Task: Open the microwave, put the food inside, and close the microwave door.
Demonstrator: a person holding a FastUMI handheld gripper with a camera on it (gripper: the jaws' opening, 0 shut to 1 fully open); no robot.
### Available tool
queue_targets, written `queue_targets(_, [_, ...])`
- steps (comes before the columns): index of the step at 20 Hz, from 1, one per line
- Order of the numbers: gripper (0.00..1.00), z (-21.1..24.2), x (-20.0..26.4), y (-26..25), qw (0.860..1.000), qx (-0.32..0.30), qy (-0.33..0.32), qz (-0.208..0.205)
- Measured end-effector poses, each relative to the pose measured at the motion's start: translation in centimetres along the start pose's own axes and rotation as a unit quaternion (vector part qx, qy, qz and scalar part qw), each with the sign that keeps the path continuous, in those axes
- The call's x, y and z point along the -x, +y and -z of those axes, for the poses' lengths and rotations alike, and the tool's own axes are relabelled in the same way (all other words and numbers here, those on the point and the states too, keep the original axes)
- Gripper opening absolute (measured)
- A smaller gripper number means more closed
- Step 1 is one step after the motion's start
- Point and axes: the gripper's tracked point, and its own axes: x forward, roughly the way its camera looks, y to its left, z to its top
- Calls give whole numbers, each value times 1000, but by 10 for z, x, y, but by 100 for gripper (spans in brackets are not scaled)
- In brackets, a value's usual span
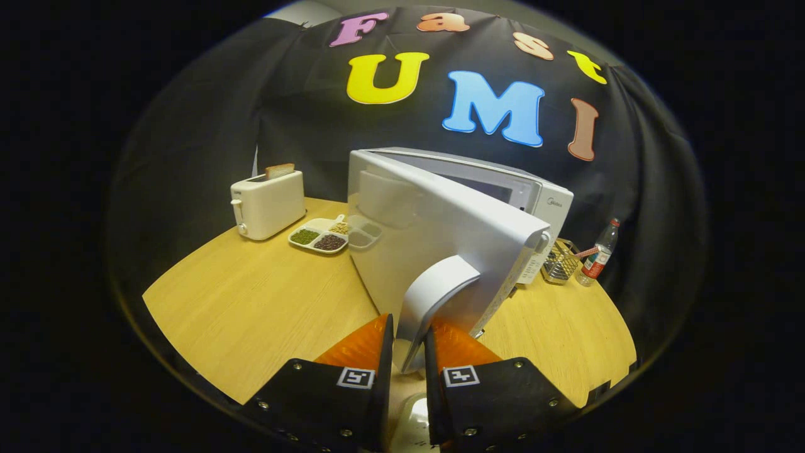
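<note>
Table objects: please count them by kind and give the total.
Microwave, door handle gripped by gripper: 1
Toaster: 1
Divided tray: 1
Wire basket: 1
Water bottle: 1
Total: 5

White microwave (541,201) on the wooden table, its door (440,251) swung partly open toward the gripper, pale curved door handle (434,302) standing upright between the two fingers of the gripper (409,343), both fingers pressed against it, food not identifiable

gripper (409,343) fingers closed on the microwave door handle (434,296)
</note>
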Motion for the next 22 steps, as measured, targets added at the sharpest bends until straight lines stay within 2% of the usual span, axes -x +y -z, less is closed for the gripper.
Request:
queue_targets(3, [26, 4, 4, 31, 1000, 4, 7, -18])
queue_targets(12, [26, 1, 15, 87, 1000, 19, 12, -11])
queue_targets(16, [26, 1, 18, 93, 1000, 20, 20, -3])
queue_targets(18, [27, 3, 22, 102, 999, 20, 24, -14])
queue_targets(19, [38, 5, 25, 105, 999, 26, 25, -19])
queue_targets(21, [45, 5, 30, 121, 998, 30, 17, -54])
queue_targets(22, [45, 5, 35, 124, 997, 35, 17, -66])
